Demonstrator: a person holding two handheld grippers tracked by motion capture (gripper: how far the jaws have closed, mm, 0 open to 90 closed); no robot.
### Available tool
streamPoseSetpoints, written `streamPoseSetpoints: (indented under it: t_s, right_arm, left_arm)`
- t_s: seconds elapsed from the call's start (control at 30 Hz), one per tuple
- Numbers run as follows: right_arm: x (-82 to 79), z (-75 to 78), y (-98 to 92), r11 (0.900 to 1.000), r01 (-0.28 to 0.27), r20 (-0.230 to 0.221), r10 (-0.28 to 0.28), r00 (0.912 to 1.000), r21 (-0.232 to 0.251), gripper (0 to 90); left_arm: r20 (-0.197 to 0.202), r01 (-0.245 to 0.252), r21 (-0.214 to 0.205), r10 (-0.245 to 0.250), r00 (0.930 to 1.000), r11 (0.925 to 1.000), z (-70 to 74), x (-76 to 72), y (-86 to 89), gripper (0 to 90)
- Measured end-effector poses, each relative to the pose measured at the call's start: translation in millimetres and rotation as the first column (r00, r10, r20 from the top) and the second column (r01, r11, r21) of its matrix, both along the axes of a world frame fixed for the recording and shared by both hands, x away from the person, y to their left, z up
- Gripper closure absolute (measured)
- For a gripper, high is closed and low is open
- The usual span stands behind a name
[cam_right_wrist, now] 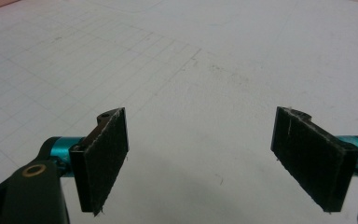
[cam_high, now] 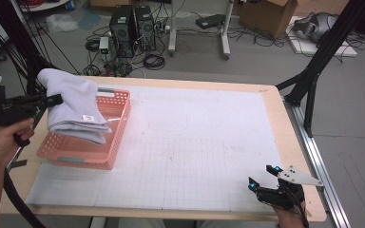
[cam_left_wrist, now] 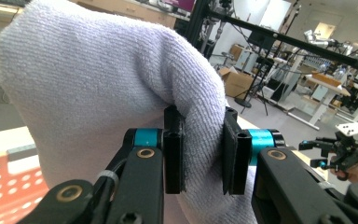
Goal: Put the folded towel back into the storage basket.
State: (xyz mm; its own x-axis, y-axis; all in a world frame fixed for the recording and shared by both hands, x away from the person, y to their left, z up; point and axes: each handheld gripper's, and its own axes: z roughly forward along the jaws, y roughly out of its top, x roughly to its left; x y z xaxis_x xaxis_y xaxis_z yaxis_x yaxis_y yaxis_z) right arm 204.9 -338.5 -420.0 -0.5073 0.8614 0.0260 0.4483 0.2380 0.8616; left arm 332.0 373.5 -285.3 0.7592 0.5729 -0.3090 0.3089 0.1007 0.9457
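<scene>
A folded pale lilac towel (cam_high: 73,104) hangs over the near-left part of a salmon plastic basket (cam_high: 114,137) at the table's left. My left gripper (cam_high: 52,100) comes in from the left and is shut on the towel's edge. In the left gripper view the black pads (cam_left_wrist: 174,154) pinch a thick fold of the towel (cam_left_wrist: 98,93), and the basket's pink lattice (cam_left_wrist: 4,186) shows below it. My right gripper (cam_high: 264,176) rests at the table's near right corner. Its jaws stand wide open over the bare gridded mat (cam_right_wrist: 177,70), nothing between them.
A white gridded mat (cam_high: 195,142) covers most of the wooden table. Black frame legs (cam_high: 313,71) stand off the right edge. Computers (cam_high: 133,26), cables and a cardboard box (cam_high: 271,14) lie on the floor beyond the far edge.
</scene>
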Motion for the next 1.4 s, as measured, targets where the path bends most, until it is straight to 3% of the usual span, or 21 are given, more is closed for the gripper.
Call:
streamPoseSetpoints:
  t_s: [0.23,0.4,0.7,0.9,1.4]
  right_arm:
    - [2.5,-0.6,6.8,0.9997,-0.010,-0.007,0.010,0.9999,-0.022,17.6]
    - [4.0,-1.7,8.2,0.9994,-0.011,-0.004,0.011,0.9999,-0.033,17.6]
    - [4.8,-2.5,12.0,0.9984,-0.016,-0.012,0.015,0.9998,-0.055,17.6]
    - [4.4,-2.5,11.2,0.9975,-0.016,-0.006,0.016,0.9999,-0.069,17.6]
    - [2.8,-2.4,13.1,0.9960,-0.020,-0.010,0.019,0.9998,-0.087,17.6]
  left_arm:
    - [-0.004,0.027,0.072,-0.027,0.9996,0.9971,-17.7,8.9,8.4,73.9]
    - [-0.033,0.036,0.060,-0.034,0.9989,0.9975,-29.5,17.6,11.8,73.7]
    - [-0.071,0.065,0.125,-0.056,0.9959,0.9901,-41.3,33.2,2.9,73.6]
    - [-0.110,0.070,0.137,-0.055,0.9924,0.9880,-47.3,38.6,0.4,73.2]
    - [-0.127,0.095,0.165,-0.074,0.9892,0.9817,-65.8,49.2,-20.6,72.0]
